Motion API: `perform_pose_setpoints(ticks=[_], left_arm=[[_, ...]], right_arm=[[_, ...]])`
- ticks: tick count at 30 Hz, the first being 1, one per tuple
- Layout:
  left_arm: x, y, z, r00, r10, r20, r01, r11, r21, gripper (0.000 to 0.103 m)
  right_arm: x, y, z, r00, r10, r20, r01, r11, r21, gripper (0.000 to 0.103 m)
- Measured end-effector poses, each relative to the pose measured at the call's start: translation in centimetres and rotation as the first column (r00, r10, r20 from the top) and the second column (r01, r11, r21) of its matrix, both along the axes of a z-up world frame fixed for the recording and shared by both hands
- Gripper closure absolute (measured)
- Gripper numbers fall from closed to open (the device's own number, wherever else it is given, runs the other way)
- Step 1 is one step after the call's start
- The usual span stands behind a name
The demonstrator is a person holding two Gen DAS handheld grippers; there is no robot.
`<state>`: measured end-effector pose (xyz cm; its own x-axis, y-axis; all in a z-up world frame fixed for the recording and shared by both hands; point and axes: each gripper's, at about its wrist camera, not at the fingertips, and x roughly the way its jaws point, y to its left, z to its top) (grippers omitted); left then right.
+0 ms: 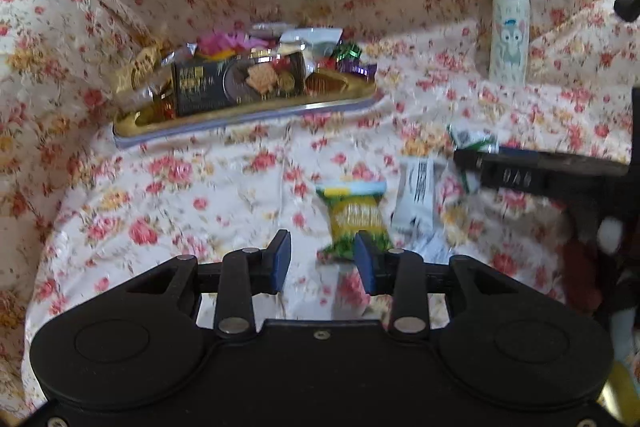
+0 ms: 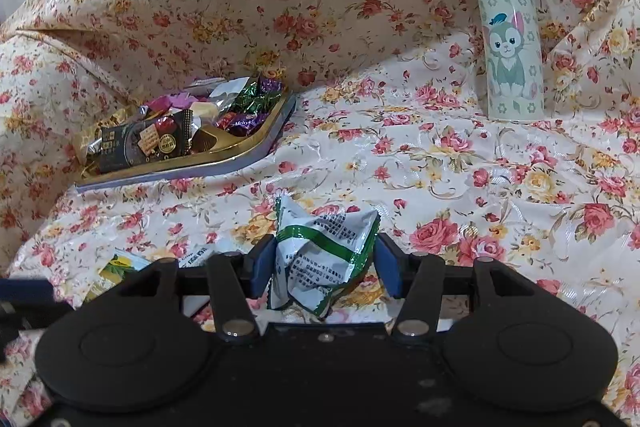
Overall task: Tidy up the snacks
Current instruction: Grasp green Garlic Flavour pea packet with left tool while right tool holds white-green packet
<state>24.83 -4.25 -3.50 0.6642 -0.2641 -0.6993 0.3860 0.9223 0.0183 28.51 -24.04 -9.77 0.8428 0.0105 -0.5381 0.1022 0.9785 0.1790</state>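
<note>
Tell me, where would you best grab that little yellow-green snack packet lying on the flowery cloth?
Grip the yellow-green packet across its plump middle, coming down from above with the open left hand-held gripper. It lies flat, its crimped ends pointing toward and away from the camera, so the pads would close on its long sides.

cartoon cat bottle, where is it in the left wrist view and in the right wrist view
Left wrist view: the cartoon cat bottle stands upright at upper right, behind the loose packets.
Right wrist view: the same bottle stands upright at upper right, sharper and larger.
Shared landmark: the gold tray of snacks lies to the bottle's left in both, on the floral cloth.
</note>
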Motion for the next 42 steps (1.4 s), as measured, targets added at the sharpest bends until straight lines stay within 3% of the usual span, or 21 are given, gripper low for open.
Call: perform_pose_setpoints(ticks=[5, 10, 24, 35, 42], left_arm=[[0.8, -1.8, 0.2, 0.999, -0.035, 0.002, 0.035, 0.999, 0.028, 0.057], [2.1, -3.0, -0.9, 0.997, -0.032, -0.072, 0.033, 0.999, 0.015, 0.057], [4.2, -3.8, -2.6, 0.991, 0.052, -0.121, -0.045, 0.997, 0.058, 0.054], [4.7, -3.8, -2.8, 0.989, 0.086, -0.122, -0.081, 0.996, 0.045, 0.053], [3.8, -3.9, -3.1, 0.992, 0.102, -0.079, -0.099, 0.994, 0.041, 0.053]], right_arm=[[0.1, 0.5, 0.0, 1.0, 0.0, -0.01, -0.001, 0.999, -0.037, 0.047], [0.1, 0.4, 0.1, 1.0, 0.001, -0.011, -0.001, 0.999, -0.037, 0.047], [0.2, 0.4, 0.1, 1.0, 0.0, -0.014, -0.001, 0.999, -0.043, 0.047], [0.3, 0.6, 0.1, 1.0, 0.003, -0.022, -0.004, 0.998, -0.062, 0.047], [0.3, 0.6, 0.1, 1.0, 0.005, -0.025, -0.007, 0.997, -0.073, 0.047]])
